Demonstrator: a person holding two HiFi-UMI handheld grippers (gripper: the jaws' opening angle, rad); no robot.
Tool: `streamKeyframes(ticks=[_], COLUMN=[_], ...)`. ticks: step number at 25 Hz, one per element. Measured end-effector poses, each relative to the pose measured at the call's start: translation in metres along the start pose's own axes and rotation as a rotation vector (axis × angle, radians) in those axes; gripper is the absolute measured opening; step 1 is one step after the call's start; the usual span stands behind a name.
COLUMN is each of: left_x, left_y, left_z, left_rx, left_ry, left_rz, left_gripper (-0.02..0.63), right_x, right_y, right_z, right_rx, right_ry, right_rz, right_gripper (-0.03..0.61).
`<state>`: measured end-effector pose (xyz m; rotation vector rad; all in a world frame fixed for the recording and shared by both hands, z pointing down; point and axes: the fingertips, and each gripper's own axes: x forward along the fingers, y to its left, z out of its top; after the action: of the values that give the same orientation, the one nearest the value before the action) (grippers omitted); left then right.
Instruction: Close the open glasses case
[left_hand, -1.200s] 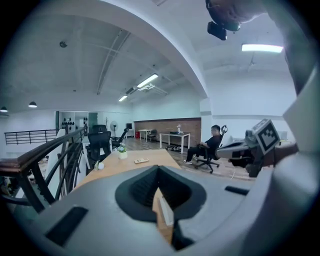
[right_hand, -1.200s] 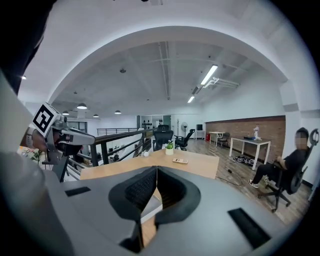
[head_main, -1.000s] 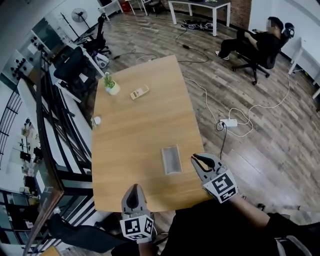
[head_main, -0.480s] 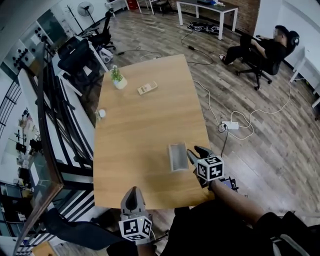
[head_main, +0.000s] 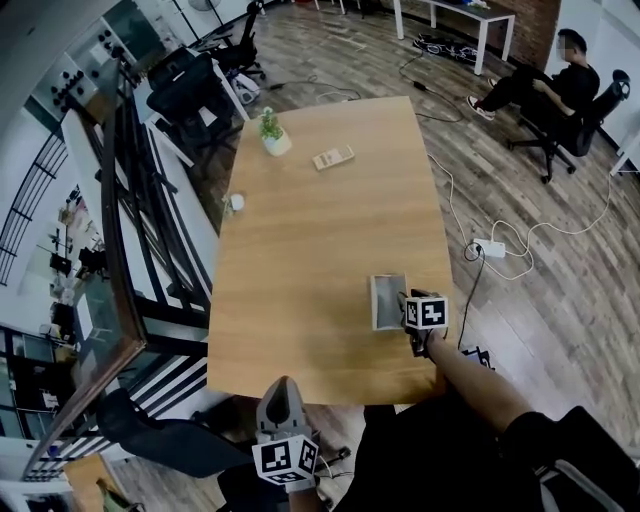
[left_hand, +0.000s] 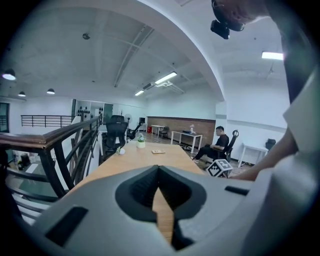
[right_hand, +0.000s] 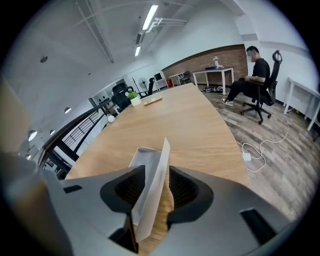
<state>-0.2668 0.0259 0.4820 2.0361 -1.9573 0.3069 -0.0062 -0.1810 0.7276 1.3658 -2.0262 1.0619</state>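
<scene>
**Worktop** (head_main: 300, 230): long and wooden, running away from you.

**Case** (head_main: 386, 300): lies open near the worktop's right edge, toward your end. Its long axis runs parallel to that edge, and its open side faces up.

**Lid** (right_hand: 156, 195): stands upright along the case's right long side.

**Your right gripper** (right_hand: 156, 169): straddles the lid from the near end, jaws closing, with a gap showing on either side of the lid.

**Your left gripper** (head_main: 283, 392): jaws together on nothing, at the worktop's near edge, well apart from the case.
</scene>
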Motion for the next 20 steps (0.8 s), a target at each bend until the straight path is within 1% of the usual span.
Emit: streamKeyframes(ticks=[6,20], left_x=[-0.009,-0.005], left_y=[0.016,0.020], left_z=[-0.011,-0.006], left_rx=[-0.014,0.001], left_ry=[0.023,0.024], left_rz=[0.038,0.040], left_gripper=[0.000,0.000], right_x=[0.014,0.018], right_y=[0.007,0.008], right_z=[-0.010,-0.010], right_rx=[-0.014,-0.013], right_ry=[0.025,0.037], right_rz=[-0.003,-0.004], right_gripper=[0.152,0.143])
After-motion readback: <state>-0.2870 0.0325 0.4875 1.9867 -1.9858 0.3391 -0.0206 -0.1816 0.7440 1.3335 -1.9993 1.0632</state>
